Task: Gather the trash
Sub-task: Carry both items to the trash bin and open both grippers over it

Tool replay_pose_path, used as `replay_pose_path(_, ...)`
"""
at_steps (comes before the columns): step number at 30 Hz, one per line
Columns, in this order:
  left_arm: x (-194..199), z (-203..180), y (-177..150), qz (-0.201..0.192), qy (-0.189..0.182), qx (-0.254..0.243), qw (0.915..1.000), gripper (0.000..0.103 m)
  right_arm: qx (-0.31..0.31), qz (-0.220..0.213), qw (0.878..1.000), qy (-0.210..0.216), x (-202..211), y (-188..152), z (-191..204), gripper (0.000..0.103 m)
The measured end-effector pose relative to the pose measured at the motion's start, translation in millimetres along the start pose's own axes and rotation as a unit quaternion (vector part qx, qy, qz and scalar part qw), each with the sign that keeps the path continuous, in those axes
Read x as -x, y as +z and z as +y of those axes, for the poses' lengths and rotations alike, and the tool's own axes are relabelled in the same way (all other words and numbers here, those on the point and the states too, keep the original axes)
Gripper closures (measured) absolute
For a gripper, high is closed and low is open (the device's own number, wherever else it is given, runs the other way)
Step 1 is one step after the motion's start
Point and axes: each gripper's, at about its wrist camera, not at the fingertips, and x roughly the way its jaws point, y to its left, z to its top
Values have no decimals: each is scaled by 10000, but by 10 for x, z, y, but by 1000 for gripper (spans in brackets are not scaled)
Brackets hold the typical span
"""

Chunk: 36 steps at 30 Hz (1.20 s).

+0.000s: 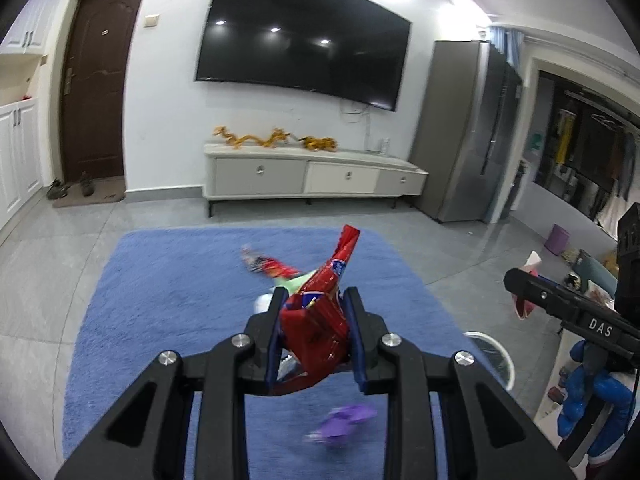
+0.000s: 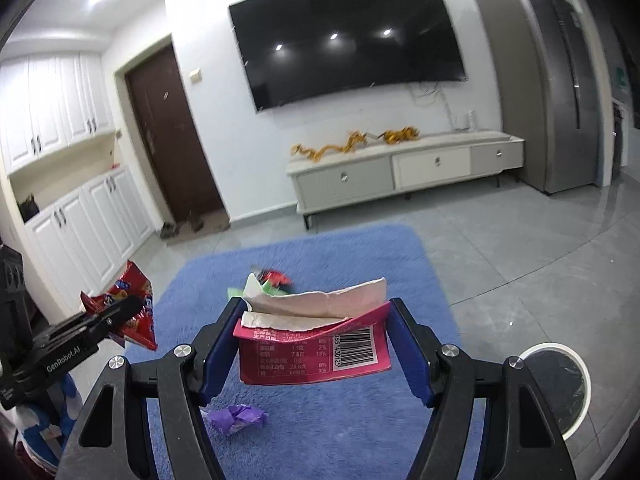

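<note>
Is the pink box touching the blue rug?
Apart. In the right wrist view the pink box is clamped between the right hand-held gripper's fingers, held up in the air, with the blue rug visible beneath its bottom edge.

glossy foil wrapper point(image 1: 320, 320), fluffy rug point(image 1: 168, 280)

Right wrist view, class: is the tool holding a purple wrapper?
No: the right tool grips a pink carton with a barcode, while the purple wrapper lies on the blue rug below.

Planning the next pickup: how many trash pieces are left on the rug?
3 at least: purple wrapper nearest, red wrapper and green scrap farther back; held items may hide more.
</note>
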Motion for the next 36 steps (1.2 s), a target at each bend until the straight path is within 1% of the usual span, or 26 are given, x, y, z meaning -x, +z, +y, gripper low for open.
replay_pose_path(5,-119,-544,93,94,-414,-195,9989,77,-298,-290,9986,-329,309,53,-392,34)
replay_pose_path(11,-613,-1391,99,505,-934,-584,9926,77,-788,-434,9912,-972,545,-18,-1086,34)
replay_pose_path(14,-929,-1878,45,767,-1169,-822,9868,77,-1104,-431,9846,-1288,591,-84,-1516,34)
replay_pose_path(15,-1068,-2072,23,882,-1277,-913,9837,77,-1237,-418,9821,-1360,595,-115,-1669,34)
replay_pose_path(17,-1260,-2352,-38,1057,-1422,-1026,9788,77,-1523,-384,9764,-1482,605,-209,-1975,34)
replay_pose_path(21,-1799,-2967,-206,1518,-1635,-1268,9665,76,-2148,-261,9621,-1661,536,-408,-2571,34)
replay_pose_path(23,-2046,-3188,-311,1733,-1710,-1302,9611,76,-2422,-141,9541,-1755,476,-547,-2853,34)
replay_pose_path(26,-2398,-3401,-429,2013,-1766,-1276,9550,76,-2752,72,9437,-1836,313,-741,-3195,34)
replay_pose_path(30,-2868,-3715,-546,2317,-1878,-1177,9472,76,-3047,267,9334,-1878,99,-917,-3573,32)
replay_pose_path(34,-3251,-3923,-668,2614,-2005,-1044,9384,75,-3215,445,9251,-1972,-47,-1079,-3859,31)
replay_pose_path(36,-3405,-4009,-743,2777,-2075,-927,9334,64,-3297,546,9210,-2000,-134,-1128,-3956,31)
